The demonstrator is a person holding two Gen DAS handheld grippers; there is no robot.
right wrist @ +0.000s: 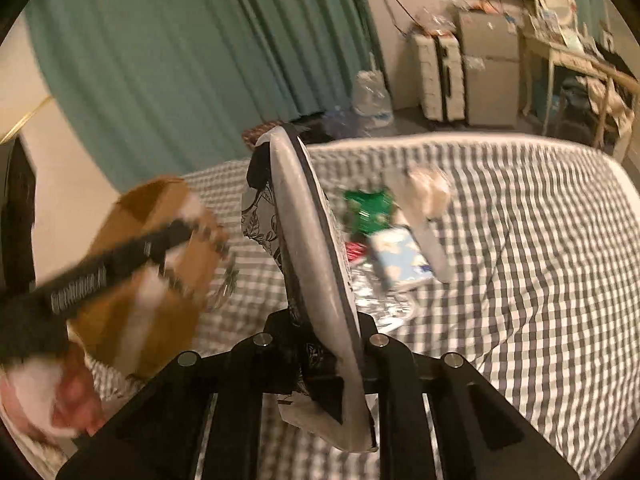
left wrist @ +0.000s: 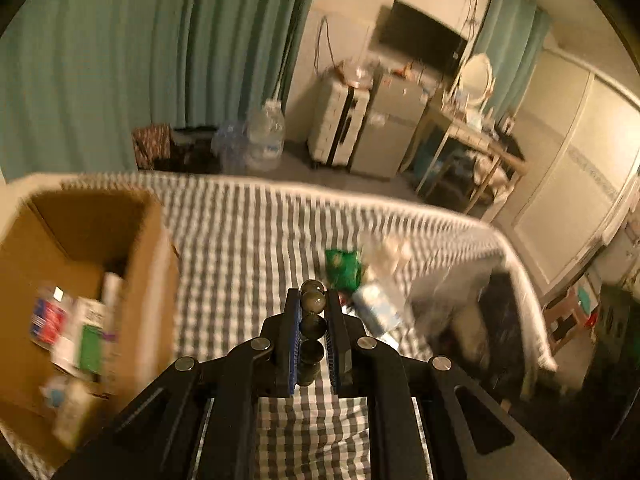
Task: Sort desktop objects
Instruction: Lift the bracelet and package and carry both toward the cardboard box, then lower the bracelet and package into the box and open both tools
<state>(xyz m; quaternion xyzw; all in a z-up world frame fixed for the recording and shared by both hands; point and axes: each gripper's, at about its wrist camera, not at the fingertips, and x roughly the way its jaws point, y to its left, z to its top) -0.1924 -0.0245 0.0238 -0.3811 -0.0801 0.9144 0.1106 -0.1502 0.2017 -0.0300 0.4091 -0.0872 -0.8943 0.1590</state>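
Observation:
My left gripper [left wrist: 313, 300] is shut on a string of dark round beads [left wrist: 313, 322], held above the checked bedcover [left wrist: 248, 240]. An open cardboard box [left wrist: 80, 280] with several packets inside stands to its left. My right gripper [right wrist: 320, 280] is shut on a flat grey pouch with a black leaf print [right wrist: 308, 232], held upright on edge. Ahead lie a green packet [left wrist: 342, 266] [right wrist: 368, 206], a pale blue packet [left wrist: 376, 308] [right wrist: 404, 256] and a clear bottle [left wrist: 384, 256] [right wrist: 424, 216]. The left gripper [right wrist: 120, 256] shows blurred over the box [right wrist: 152, 264].
The bed's far edge [left wrist: 360, 196] drops to the floor. Beyond stand water jugs [left wrist: 264, 136], a white suitcase [left wrist: 340, 124], a small fridge [left wrist: 392, 132] and a desk [left wrist: 472, 132]. Teal curtains [left wrist: 140, 52] hang behind. A silver foil pack [right wrist: 380, 300] lies near my right gripper.

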